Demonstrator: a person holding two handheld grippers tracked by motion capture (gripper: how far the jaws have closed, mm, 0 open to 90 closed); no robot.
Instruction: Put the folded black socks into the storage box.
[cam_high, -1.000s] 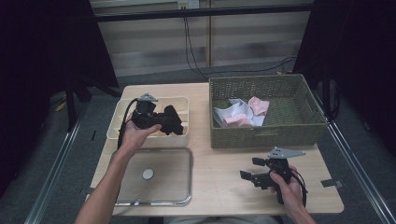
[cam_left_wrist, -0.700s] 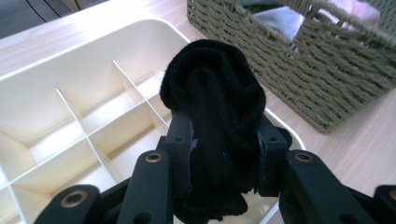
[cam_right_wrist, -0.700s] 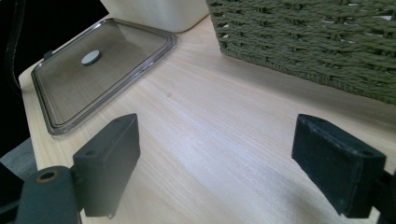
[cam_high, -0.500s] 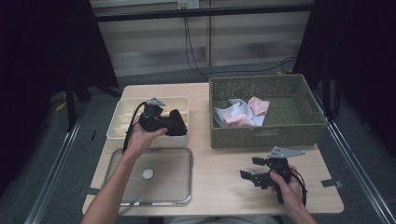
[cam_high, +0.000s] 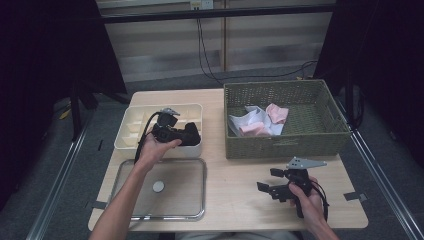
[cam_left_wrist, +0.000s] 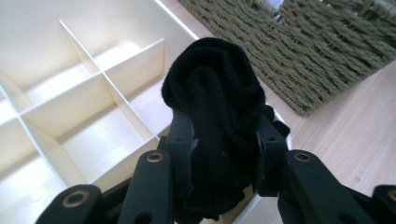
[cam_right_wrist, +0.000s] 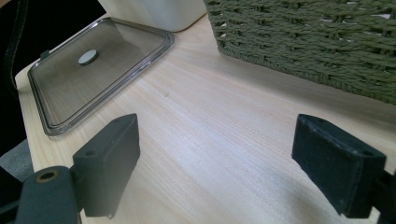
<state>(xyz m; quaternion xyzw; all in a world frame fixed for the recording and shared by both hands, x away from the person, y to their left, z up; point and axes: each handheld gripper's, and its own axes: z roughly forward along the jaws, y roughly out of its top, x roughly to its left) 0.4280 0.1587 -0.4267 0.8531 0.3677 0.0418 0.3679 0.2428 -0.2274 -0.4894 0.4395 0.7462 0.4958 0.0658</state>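
My left gripper (cam_high: 192, 134) is shut on a rolled black cloth (cam_high: 186, 133), holding it over the near right corner of a white divided box (cam_high: 131, 114). In the left gripper view the black cloth (cam_left_wrist: 215, 93) bulges up between the two jaws, with the box's compartments (cam_left_wrist: 93, 88) below and to the left. My right gripper (cam_high: 270, 180) rests low over the table at the front right, open, with nothing between its jaws. In its own view my right gripper (cam_right_wrist: 215, 163) has bare wood between its pads.
A green woven basket (cam_high: 280, 146) stands at the back right with pink and pale folded cloths (cam_high: 260, 123) inside. A clear lid (cam_high: 175, 200) with a round knob lies in front of the white box. The table's front edge is close to both hands.
My left gripper has sunk a little with the black cloth, coming closer to the box's near right corner. The right gripper has kept still.
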